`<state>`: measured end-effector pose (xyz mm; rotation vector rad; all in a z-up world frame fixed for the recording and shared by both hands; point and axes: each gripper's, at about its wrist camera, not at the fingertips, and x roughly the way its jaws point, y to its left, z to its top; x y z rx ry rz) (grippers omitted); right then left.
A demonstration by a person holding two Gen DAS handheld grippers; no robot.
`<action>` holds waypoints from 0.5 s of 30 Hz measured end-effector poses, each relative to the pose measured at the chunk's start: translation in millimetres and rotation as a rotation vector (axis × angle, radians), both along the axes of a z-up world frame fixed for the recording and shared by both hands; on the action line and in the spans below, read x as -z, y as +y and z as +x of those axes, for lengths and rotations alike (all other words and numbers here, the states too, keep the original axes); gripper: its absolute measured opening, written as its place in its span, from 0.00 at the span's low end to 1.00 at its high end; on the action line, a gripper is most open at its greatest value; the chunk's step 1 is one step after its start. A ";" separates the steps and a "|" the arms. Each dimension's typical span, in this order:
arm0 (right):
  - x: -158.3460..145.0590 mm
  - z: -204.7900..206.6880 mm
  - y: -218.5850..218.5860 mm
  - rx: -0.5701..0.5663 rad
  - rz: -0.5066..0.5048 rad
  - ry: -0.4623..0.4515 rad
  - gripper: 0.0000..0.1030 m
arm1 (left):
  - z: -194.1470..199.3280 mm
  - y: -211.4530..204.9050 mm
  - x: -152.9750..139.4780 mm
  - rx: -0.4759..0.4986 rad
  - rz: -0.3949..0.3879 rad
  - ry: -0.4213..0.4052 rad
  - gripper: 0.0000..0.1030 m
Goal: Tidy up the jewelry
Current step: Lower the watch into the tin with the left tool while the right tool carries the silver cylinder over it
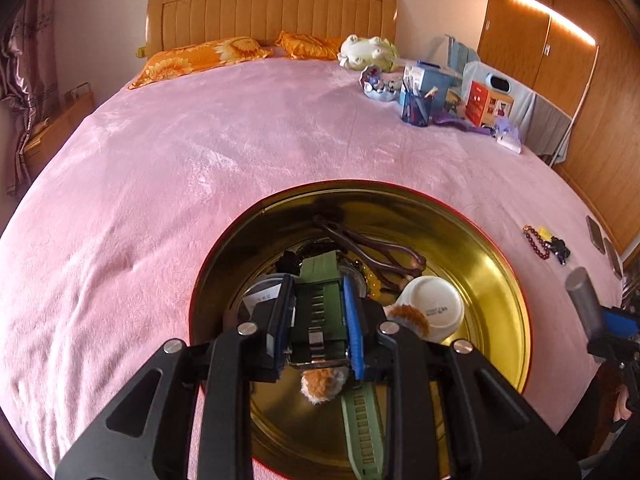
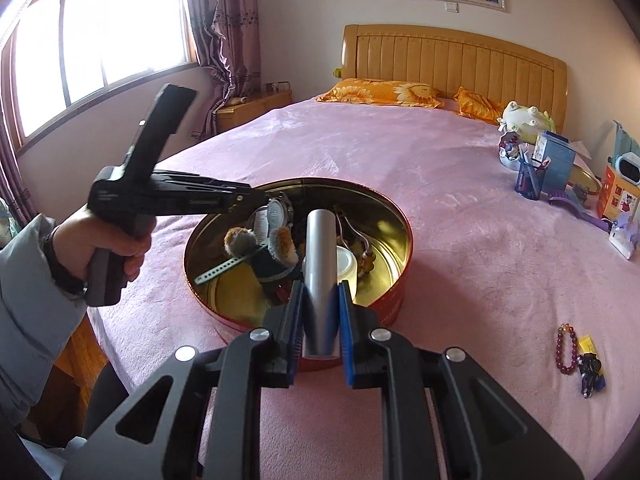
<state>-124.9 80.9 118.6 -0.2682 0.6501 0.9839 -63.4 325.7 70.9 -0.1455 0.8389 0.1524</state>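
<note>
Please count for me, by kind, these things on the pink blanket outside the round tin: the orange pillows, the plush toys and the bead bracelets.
Orange pillows: 2
Plush toy: 1
Bead bracelet: 1
Total: 4

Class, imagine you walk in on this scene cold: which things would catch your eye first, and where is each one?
First, the round red tin with its gold inside, mid-bed on the pink blanket, cluttered with trinkets. Next, what the grippers clamp: the left gripper holds a green watch over the tin, the right gripper a silver cylinder. Right of the tin lies a red bead bracelet.
</note>
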 end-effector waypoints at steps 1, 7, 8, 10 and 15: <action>-0.8 0.5 -1.8 0.002 0.003 -0.001 0.18 | 9.8 -0.5 2.0 0.012 0.003 0.029 0.24; -0.4 8.6 -15.5 0.026 0.033 0.014 0.18 | 59.0 -14.8 19.1 0.087 0.105 0.211 0.25; 1.2 10.0 -17.7 0.027 0.036 0.019 0.18 | 65.6 -16.6 24.4 0.097 0.112 0.249 0.25; 3.3 9.7 -21.6 0.028 0.037 0.025 0.18 | 75.2 -18.9 32.0 0.110 0.134 0.303 0.35; 7.8 12.5 -29.0 0.032 0.038 0.040 0.18 | 75.7 -22.4 36.1 0.101 0.199 0.336 0.62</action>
